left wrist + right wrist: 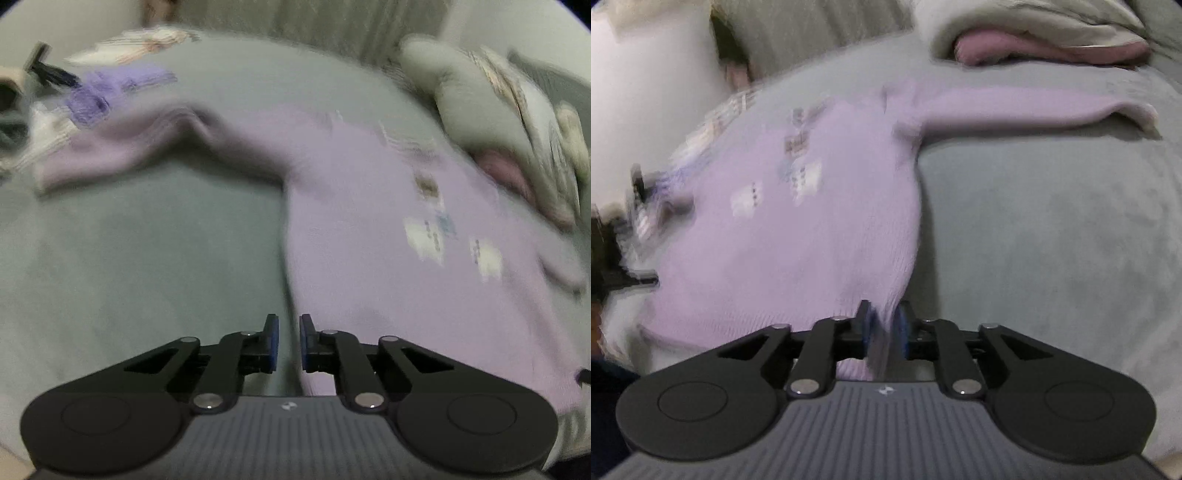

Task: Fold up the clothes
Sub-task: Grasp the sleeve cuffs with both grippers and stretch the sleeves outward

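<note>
Sweater (798, 221): lilac knit with small pale patches on the chest, spread flat on the bed (1052, 229), both sleeves out to the sides. No fold shows; judged the very start of the task, with sleeves, sides and body all left to fold.

Right gripper (884, 328): narrow, the sweater's hem corner pinched between its blue pads.

Left gripper (289, 343): a narrow gap between its jaws, nothing in it, poised at the hem's other edge, partly over bare bed.

Bed: grey-green plush cover, smooth, soft, likely to give under pressure.

Beyond the sweater's collar: a pleated pale headboard or curtain, too blurred to tell. Beside its right sleeve: pillows (1034, 26) and a pink cloth (1049, 48). Beyond its left sleeve: a purple garment (107, 92) and other cloth.
</note>
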Demonstrator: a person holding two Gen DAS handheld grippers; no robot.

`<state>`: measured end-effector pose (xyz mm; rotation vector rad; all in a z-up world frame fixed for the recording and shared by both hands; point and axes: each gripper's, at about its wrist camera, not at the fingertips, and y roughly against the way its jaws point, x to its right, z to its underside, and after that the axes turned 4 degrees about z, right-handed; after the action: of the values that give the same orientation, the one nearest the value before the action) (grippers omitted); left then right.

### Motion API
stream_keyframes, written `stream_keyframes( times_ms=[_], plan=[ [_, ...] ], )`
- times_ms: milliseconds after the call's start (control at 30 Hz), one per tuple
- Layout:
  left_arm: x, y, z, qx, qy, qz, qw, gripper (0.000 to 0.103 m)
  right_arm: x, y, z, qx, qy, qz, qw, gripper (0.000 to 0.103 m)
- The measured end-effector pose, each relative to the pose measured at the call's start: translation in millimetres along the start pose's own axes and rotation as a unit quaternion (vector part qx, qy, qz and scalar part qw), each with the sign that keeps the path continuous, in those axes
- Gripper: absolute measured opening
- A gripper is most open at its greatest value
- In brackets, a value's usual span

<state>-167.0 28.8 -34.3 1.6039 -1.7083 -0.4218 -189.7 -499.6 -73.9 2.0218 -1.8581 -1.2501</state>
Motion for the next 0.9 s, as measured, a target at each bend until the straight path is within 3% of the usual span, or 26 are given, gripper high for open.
stream_keyframes(
  times_ms=[67, 133, 200, 267, 300, 400, 467, 533, 600, 633, 733, 833, 900],
  plan=[
    [-8.1, -2.3, -24.0, 0.015, 0.038, 0.007, 0.9992, 0.012, 25.0, -0.2, -29.9, 0.041, -0.095, -0.013, 0.995, 0.046],
    [-14.1, -12.9, -36.7, 0.02, 0.066, 0.007, 0.9976, 0.018, 53.8, -11.1, -55.4, 0.074, -0.181, -0.028, 0.98, 0.052],
    [-31.5, -36.9, -48.4, 0.02, 0.132, 0.004, 0.991, 0.02, 105.7, -27.1, -79.8, 0.107, -0.299, 0.008, 0.948, 0.052],
    [-49.4, -55.2, -54.2, 0.023, 0.186, 0.003, 0.9823, 0.02, 143.1, -31.7, -91.3, 0.141, -0.352, 0.081, 0.922, 0.052],
    [-55.2, -59.7, -55.8, 0.025, 0.198, -0.002, 0.9799, 0.02, 158.7, -32.7, -95.4, 0.155, -0.368, 0.097, 0.912, 0.052],
    [-86.2, -77.0, -68.3, 0.04, 0.24, -0.022, 0.9697, 0.02, 198.1, -43.6, -101.0, 0.172, -0.403, 0.097, 0.893, 0.052],
    [-106.8, -85.5, -81.4, 0.062, 0.267, -0.023, 0.9615, 0.025, 208.5, -61.9, -103.6, 0.17, -0.401, 0.104, 0.894, 0.052],
    [-115.2, -89.5, -90.4, 0.085, 0.271, -0.032, 0.9583, 0.034, 209.5, -83.1, -112.7, 0.165, -0.371, 0.112, 0.907, 0.052],
    [-120.6, -94.2, -98.3, 0.107, 0.272, -0.04, 0.9556, 0.035, 206.8, -96.8, -128.5, 0.169, -0.333, 0.119, 0.92, 0.051],
    [-121.7, -102.0, -103.0, 0.109, 0.27, -0.041, 0.9559, 0.035, 205.9, -99.0, -134.7, 0.171, -0.321, 0.117, 0.924, 0.048],
    [-123.7, -113.4, -107.9, 0.111, 0.269, -0.048, 0.9556, 0.035, 201.1, -112.4, -156.9, 0.176, -0.277, 0.114, 0.938, 0.011],
    [-128.4, -117.4, -111.7, 0.116, 0.277, -0.049, 0.9525, 0.036, 183.4, -114.0, -176.8, 0.19, -0.214, 0.162, 0.944, 0.009],
    [-133.0, -111.7, -111.1, 0.127, 0.297, -0.046, 0.9451, 0.036, 164.5, -94.5, -193.2, 0.234, -0.17, 0.184, 0.939, 0.009]
  ],
)
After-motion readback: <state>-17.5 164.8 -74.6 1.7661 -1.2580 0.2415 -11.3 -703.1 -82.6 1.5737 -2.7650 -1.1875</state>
